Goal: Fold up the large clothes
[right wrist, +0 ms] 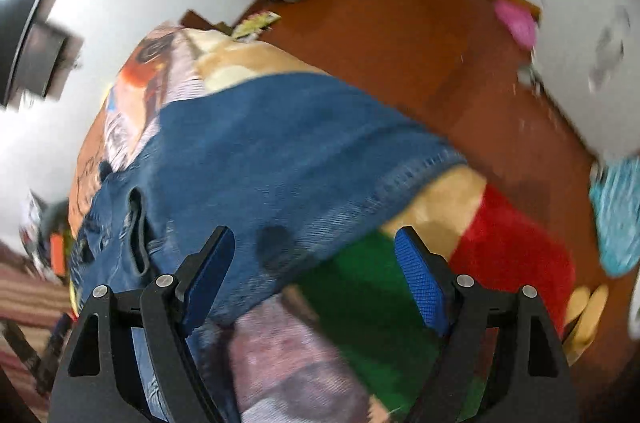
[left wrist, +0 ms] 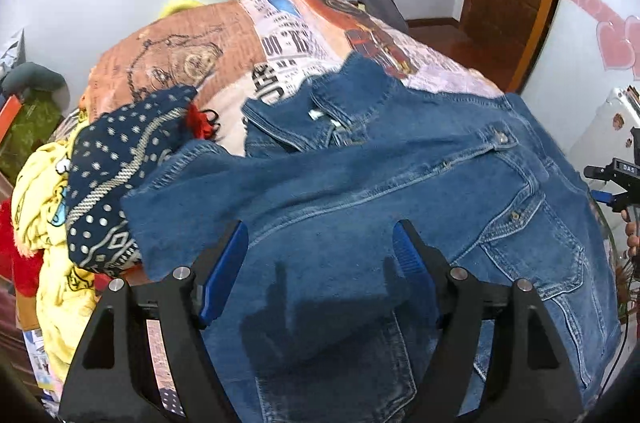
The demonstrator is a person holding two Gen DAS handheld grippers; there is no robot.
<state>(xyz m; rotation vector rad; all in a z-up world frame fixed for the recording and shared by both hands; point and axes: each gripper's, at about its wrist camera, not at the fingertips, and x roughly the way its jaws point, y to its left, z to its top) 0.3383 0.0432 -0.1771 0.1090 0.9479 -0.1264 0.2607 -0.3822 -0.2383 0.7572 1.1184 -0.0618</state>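
Left gripper (left wrist: 320,251): jaws spread, empty, above the blue denim jacket (left wrist: 400,191). The jacket lies on the printed orange bedspread (left wrist: 180,55), one sleeve folded across its front. Judged status: early; body folds remain. Collar points toward the far wall; long axis runs away from the cameras. Right gripper (right wrist: 316,255): jaws spread, empty.
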